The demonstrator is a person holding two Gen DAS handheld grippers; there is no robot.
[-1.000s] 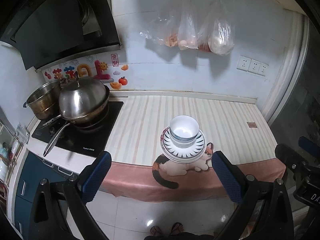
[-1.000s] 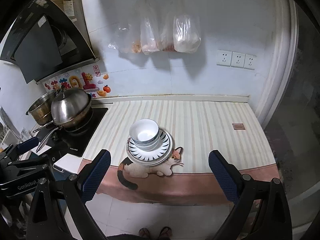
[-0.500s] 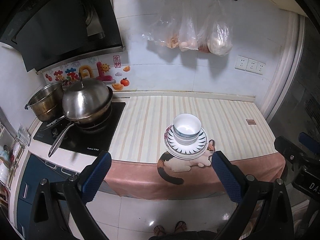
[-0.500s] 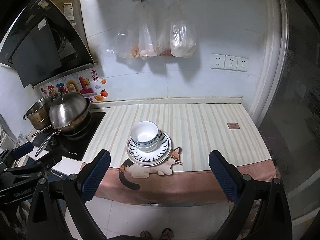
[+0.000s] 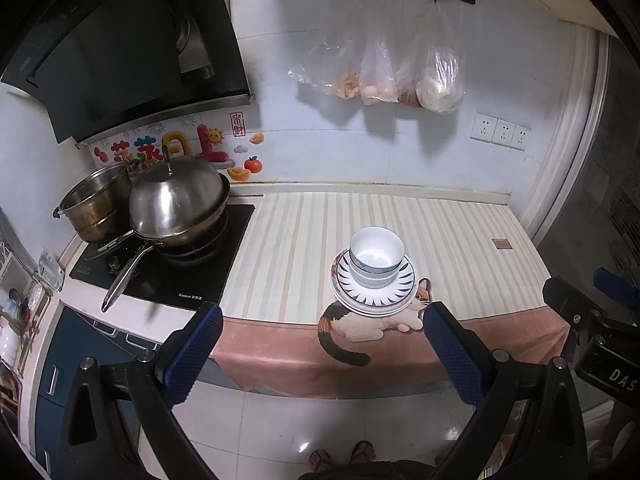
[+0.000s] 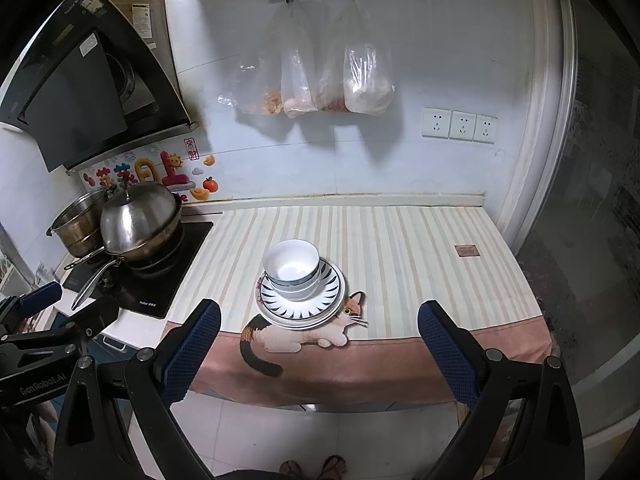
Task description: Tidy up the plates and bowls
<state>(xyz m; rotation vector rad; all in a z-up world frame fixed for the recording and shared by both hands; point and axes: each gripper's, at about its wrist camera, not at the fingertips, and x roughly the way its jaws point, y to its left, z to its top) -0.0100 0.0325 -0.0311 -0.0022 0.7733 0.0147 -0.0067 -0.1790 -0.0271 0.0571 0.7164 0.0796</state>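
White bowls sit nested on a stack of plates with a dark ray pattern, near the front edge of the striped counter; they also show in the right wrist view as bowls on plates. My left gripper is open and empty, held off the counter's front edge over the floor. My right gripper is open and empty, likewise back from the counter.
A striped cloth with a cat picture covers the counter. A lidded wok and a steel pot stand on the black hob at left. Plastic bags hang on the wall. Range hood above the hob.
Both grippers have drawn back and risen from the counter, so the stack looks smaller and more of the floor shows. The stack has not moved.
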